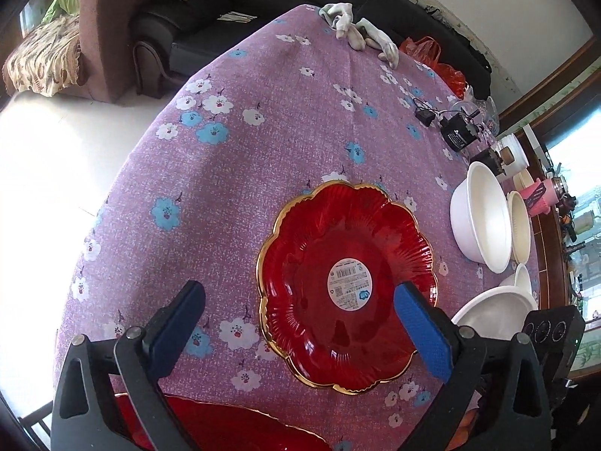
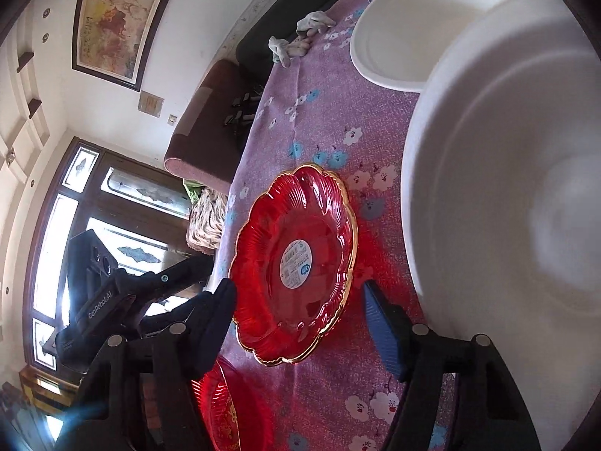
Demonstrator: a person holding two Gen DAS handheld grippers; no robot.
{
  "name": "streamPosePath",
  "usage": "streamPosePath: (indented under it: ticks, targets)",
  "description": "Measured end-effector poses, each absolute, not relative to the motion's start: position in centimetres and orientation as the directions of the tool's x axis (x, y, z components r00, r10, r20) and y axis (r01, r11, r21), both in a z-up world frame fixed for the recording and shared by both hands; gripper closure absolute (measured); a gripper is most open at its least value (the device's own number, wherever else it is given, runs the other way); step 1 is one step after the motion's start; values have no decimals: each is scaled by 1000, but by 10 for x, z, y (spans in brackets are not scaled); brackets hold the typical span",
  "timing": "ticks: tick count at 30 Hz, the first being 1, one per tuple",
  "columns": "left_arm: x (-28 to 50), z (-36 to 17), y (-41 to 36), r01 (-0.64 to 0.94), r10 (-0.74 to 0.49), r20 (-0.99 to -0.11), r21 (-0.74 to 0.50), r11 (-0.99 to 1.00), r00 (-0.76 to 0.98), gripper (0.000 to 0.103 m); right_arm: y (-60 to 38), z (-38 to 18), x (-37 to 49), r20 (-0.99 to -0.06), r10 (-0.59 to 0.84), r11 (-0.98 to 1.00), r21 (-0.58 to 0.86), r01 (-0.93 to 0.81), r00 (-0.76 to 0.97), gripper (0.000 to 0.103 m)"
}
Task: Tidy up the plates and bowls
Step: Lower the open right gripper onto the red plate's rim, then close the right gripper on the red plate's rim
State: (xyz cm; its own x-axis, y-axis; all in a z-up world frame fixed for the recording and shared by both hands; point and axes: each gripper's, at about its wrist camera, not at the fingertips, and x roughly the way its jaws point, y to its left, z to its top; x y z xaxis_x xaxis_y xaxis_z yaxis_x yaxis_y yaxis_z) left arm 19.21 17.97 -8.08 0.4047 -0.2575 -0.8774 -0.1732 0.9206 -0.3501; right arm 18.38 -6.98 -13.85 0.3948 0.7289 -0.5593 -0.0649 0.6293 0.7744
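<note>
A red scalloped glass plate (image 1: 347,285) with a gold rim and a round label lies on the purple flowered tablecloth (image 1: 263,131). My left gripper (image 1: 300,323) is open above the plate's near-left edge, holding nothing. A second red plate (image 1: 233,428) lies at the near edge below it. In the right wrist view the red plate (image 2: 296,263) sits between my open right gripper's (image 2: 300,319) fingers. A large white bowl (image 2: 507,206) fills the right side, close to the right finger; whether they touch I cannot tell. Another white bowl (image 2: 413,26) stands behind it.
White bowls (image 1: 480,218) and a cream bowl (image 1: 520,225) stand at the table's right side, with a white plate (image 1: 492,308) nearer. Black chargers (image 1: 456,133), glass jars, a red bag (image 1: 432,52) and grey gloves (image 1: 357,30) lie at the far edge. A sofa stands beyond.
</note>
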Motion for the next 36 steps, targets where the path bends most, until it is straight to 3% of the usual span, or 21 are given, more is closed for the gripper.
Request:
streamPosePath:
  ticks: [2, 11, 16, 22, 27, 31, 36]
  targets:
    - [192, -81, 177, -156, -274, -878, -357, 921, 392, 15, -70, -139, 183, -558, 731, 627, 776, -65, 392, 33]
    - [192, -79, 174, -133, -315, -863, -393, 910, 394, 17, -70, -140, 184, -544, 744, 610, 790, -63, 388, 33]
    - [196, -87, 173, -136, -340, -866, -412, 901, 367, 29, -70, -140, 183, -561, 726, 631, 774, -60, 397, 36]
    - [196, -90, 176, -145, -339, -866, -414, 899, 367, 36, -73, -143, 185, -594, 697, 663, 747, -47, 402, 58]
    - [195, -91, 181, -160, -336, -868, -414, 896, 366, 46, -73, -144, 184, -632, 657, 706, 707, -41, 411, 82]
    - [195, -92, 183, -174, -304, -879, -385, 906, 367, 57, -73, -145, 183, -647, 641, 723, 690, -42, 413, 91]
    - [195, -94, 188, -197, -278, -888, -366, 910, 365, 75, -74, -144, 182, -652, 633, 732, 680, -47, 418, 92]
